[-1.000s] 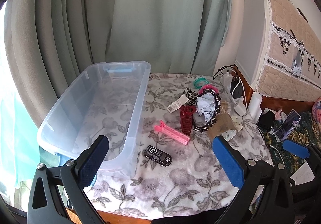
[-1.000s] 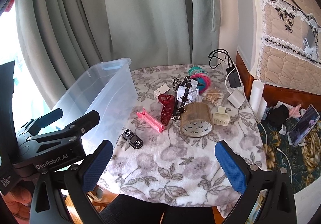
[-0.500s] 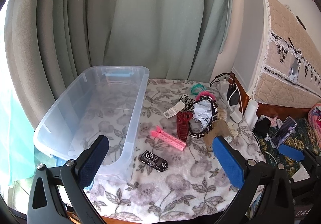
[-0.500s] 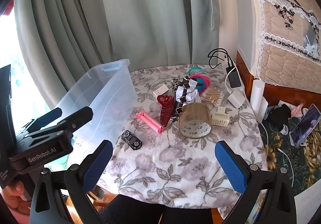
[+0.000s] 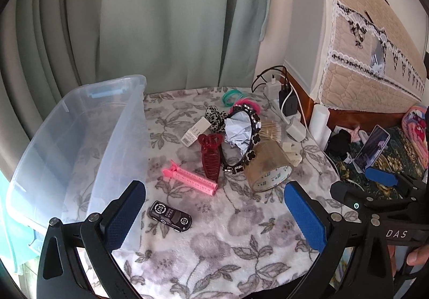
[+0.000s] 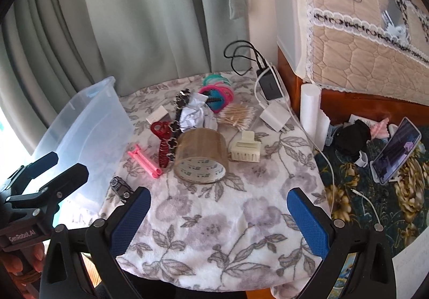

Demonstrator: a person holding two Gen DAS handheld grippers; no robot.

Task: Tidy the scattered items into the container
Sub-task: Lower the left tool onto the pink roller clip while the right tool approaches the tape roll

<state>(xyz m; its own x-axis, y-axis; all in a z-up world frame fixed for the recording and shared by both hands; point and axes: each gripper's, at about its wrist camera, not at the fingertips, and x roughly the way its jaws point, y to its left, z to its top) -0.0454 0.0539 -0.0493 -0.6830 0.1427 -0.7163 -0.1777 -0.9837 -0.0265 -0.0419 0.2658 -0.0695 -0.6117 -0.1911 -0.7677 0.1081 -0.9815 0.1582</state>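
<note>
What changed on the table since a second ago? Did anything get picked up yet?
Nothing was picked up. Only the views shifted: the left hand-held gripper swung right and closer, toward the toy car; the right hand-held gripper came closer to the tape roll. Both are open and empty. The pink clip, red claw clip and clear bin stayed put, the bin empty.

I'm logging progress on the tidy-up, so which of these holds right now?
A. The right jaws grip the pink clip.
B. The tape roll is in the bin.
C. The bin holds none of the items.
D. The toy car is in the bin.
C: the bin shows only the floral cloth through its clear walls, while the toy car, tape roll and pink clip all lie on the table beside it.
</note>
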